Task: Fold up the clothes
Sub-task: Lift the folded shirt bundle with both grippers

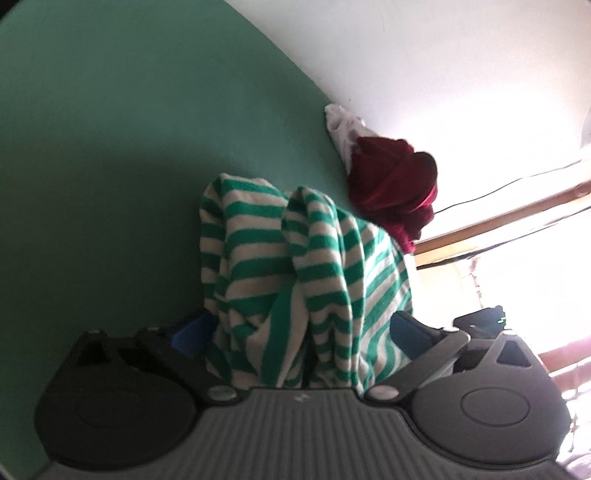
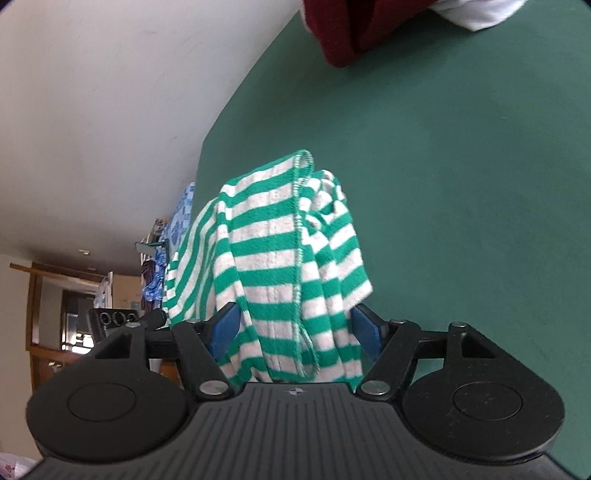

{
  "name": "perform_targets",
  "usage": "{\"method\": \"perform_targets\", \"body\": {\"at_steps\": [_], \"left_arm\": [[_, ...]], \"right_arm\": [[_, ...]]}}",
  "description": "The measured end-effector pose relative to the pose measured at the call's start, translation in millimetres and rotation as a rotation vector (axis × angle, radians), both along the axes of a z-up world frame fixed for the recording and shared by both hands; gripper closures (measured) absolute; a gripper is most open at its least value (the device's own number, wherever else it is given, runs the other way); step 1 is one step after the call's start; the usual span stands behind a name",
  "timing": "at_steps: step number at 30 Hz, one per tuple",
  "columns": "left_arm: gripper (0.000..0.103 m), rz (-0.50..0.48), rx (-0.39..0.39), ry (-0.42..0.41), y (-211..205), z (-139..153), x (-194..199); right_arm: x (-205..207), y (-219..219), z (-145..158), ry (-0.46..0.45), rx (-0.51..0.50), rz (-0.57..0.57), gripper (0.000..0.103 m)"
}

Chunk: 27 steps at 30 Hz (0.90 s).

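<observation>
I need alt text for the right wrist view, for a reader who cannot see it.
A bunched green-and-white striped knit garment sits between the spread blue pads of the right gripper above a green tabletop. A dark red cloth and a white cloth lie at the far edge.

White walls (image 1: 424, 55) meet a wooden doorway (image 2: 37, 306); bright window glare (image 1: 535, 206).

green table (image 1: 110, 129) | white wall (image 1: 424, 55) | wooden door frame (image 2: 35, 295)
</observation>
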<state>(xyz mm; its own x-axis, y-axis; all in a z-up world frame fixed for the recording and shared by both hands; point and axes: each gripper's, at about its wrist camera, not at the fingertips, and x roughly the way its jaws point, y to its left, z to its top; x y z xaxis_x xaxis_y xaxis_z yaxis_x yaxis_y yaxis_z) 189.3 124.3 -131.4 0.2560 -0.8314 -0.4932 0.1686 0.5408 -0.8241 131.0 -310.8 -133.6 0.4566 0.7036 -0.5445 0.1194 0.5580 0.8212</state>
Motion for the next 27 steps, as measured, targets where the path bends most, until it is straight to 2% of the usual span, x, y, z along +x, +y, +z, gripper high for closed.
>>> {"method": "perform_targets", "body": {"at_steps": [2, 5, 10, 15, 20, 21, 22, 23, 26, 27], "left_arm": [[0.001, -0.008, 0.000, -0.002, 0, 1, 0], [0.001, -0.014, 0.006, -0.033, -14, 2, 2], [0.001, -0.032, 0.004, -0.045, -21, 1, 4], [0.001, -0.041, -0.007, 0.005, -19, -1, 12], [0.001, -0.007, 0.028, -0.053, -29, 3, 4], [0.002, 0.008, 0.036, -0.068, -30, 3, 1], [0.003, 0.017, 0.046, -0.086, -32, 4, -3], [0.003, 0.026, 0.057, -0.105, -34, 4, -6], [0.008, 0.058, 0.101, -0.155, -39, 6, -15], [0.019, 0.076, 0.127, -0.166, -39, 8, -17]], "right_arm": [[6, 4, 0, -0.011, 0.013, 0.021, 0.024], [13, 8, -1, -0.031, 0.042, 0.042, 0.017], [23, 18, -1, -0.072, 0.042, 0.055, 0.017], [17, 3, -4, -0.034, 0.054, 0.043, 0.029], [16, 5, -1, -0.027, 0.047, 0.010, 0.024], [16, 8, 1, -0.033, 0.029, 0.012, 0.025], [15, 12, 3, -0.041, 0.004, 0.009, 0.030], [14, 15, 4, -0.049, -0.022, 0.006, 0.042], [10, 19, 2, -0.063, -0.046, -0.013, 0.050], [8, 17, 1, -0.066, -0.048, -0.021, 0.051]]}}
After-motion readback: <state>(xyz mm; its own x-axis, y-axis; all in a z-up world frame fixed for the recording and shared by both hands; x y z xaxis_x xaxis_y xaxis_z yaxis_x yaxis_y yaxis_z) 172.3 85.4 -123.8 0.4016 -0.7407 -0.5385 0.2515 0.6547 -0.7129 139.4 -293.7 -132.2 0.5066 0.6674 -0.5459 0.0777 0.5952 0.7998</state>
